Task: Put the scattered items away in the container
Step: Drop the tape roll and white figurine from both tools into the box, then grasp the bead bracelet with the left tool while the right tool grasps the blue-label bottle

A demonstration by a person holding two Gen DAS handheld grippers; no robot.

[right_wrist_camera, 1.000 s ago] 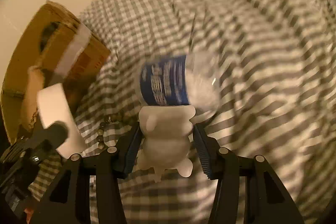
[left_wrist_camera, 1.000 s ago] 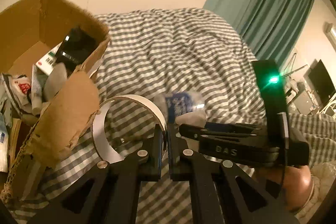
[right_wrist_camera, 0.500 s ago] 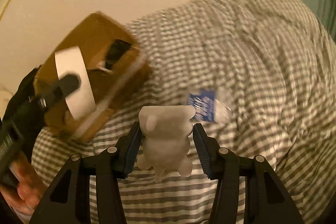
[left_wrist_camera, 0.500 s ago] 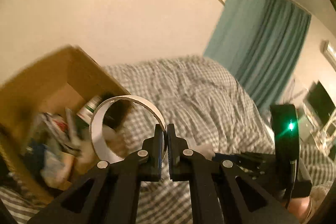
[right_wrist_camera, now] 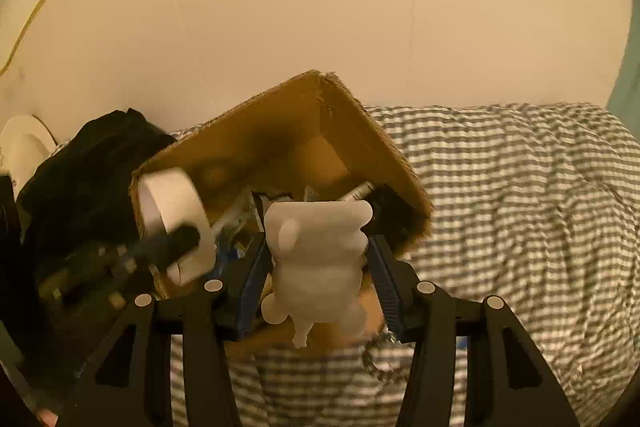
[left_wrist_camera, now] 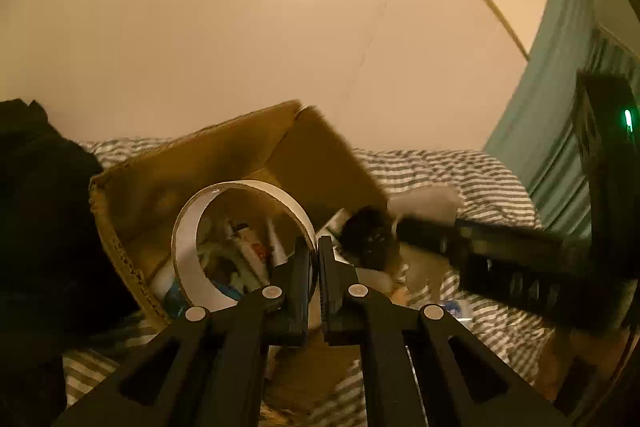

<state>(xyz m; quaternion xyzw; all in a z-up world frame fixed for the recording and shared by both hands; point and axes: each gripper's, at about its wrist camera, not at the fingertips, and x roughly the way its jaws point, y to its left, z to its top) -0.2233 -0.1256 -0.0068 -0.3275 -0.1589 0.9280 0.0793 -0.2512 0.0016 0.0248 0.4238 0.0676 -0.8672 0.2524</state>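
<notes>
The right tool [left_wrist_camera: 472, 243] is motion-blurred in the left view, hiding part of the cardboard box [left_wrist_camera: 224, 155].

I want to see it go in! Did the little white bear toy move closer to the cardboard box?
Yes. The white bear toy now sits right before the brown cardboard box opening.

A checked bed cover [right_wrist_camera: 520, 187] carries the cardboard box [right_wrist_camera: 360, 131] and a dark garment [right_wrist_camera: 80, 179].
</notes>
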